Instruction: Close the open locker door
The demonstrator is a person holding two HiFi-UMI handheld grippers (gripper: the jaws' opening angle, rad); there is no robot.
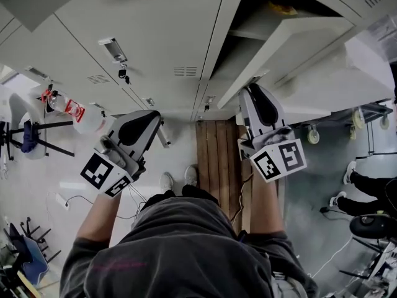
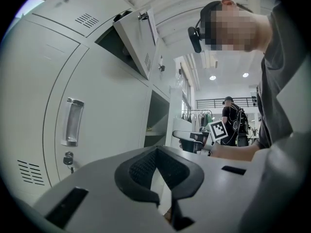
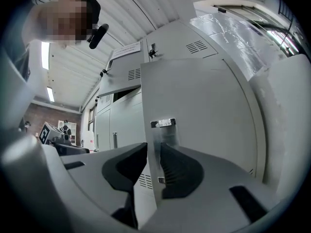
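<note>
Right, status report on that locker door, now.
Left gripper jaws together, empty. Right gripper shut on edge of open locker door. Door not yet closed; nothing seen blocking its swing.

A workshop or lab-like industrial room: a bank of grey metal lockers [image 1: 142,36] lines one wall under a ribbed ceiling [image 3: 121,13] with strip lights [image 3: 46,55]. There is a brick wall [image 3: 43,115], a clothes rack [image 2: 197,114], a wooden pallet [image 1: 217,148] and cables [image 1: 80,198] on a bare floor [image 1: 310,185], with wheeled chairs [image 1: 31,135] about.
</note>
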